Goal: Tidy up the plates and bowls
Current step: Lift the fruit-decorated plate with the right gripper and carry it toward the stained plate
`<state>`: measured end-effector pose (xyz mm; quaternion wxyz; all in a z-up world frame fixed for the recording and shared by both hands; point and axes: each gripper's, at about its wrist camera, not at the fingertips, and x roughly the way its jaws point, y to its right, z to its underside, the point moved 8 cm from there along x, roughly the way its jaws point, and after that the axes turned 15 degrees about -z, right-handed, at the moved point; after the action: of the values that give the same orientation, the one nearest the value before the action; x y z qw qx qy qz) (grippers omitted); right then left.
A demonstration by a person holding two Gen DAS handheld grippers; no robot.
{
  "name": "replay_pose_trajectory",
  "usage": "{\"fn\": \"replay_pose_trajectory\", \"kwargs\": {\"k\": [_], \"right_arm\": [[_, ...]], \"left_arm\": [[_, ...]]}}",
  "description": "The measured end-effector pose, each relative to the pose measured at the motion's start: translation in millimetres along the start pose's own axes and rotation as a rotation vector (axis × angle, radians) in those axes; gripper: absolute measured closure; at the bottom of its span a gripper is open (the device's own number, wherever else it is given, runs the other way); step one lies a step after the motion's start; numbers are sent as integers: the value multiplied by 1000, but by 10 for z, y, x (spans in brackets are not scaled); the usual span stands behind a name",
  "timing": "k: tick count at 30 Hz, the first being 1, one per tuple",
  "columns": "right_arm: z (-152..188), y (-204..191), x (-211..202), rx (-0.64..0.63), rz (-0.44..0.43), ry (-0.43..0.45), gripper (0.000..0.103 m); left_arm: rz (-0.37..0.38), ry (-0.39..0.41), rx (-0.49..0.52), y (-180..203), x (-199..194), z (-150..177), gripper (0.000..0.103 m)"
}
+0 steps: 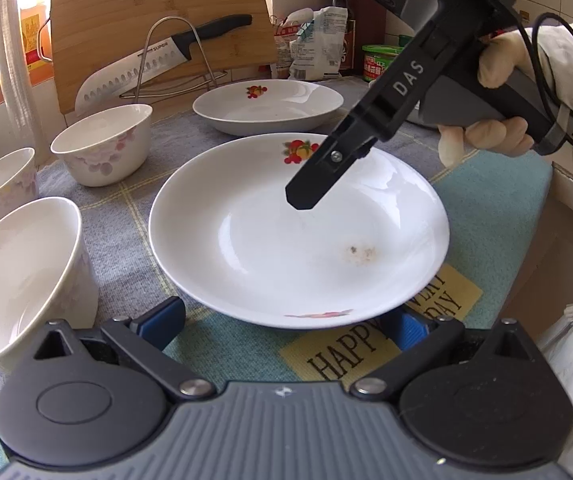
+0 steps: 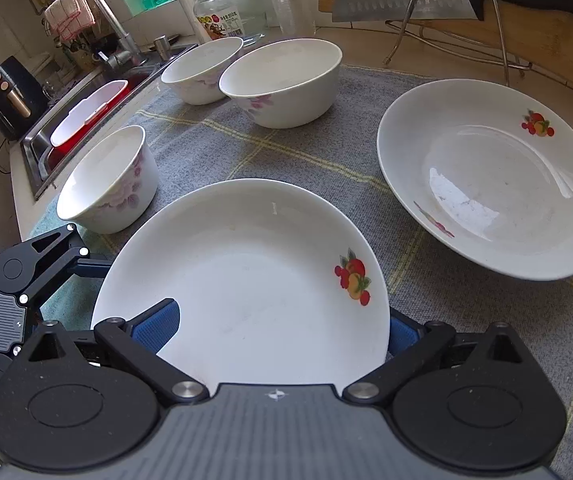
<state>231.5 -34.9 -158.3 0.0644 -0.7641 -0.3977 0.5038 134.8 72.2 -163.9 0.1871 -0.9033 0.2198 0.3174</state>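
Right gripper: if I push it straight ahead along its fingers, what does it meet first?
The near plate, already between the right gripper's open fingers. Beyond its far rim come bare cloth, then probably the large bowl; depth is unclear.

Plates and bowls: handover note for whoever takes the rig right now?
Left gripper: open, at the near plate's rim.
Right gripper: open, fingers straddling that plate's opposite rim, not closed.
Far plate sits apart on the mat.
Three bowls stand separate.
Done: nothing stacked.
Left: probably stack the plates and nest the bowls.
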Motion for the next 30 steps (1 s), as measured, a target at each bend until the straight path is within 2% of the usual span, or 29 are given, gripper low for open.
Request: {"fn": "replay_pose_trajectory", "kwargs": {"k": [11, 24, 30], "right_arm": [[-66, 62, 1, 12, -56, -7, 4], [-50, 68, -34, 42, -97, -32, 4], [-106, 78, -12, 40, -102, -11, 5]], "left_arm": [[7, 15, 29, 7, -1, -16, 1], [18, 37, 66, 41, -14, -36, 0], [25, 40, 66, 33, -11, -35, 0]]}}
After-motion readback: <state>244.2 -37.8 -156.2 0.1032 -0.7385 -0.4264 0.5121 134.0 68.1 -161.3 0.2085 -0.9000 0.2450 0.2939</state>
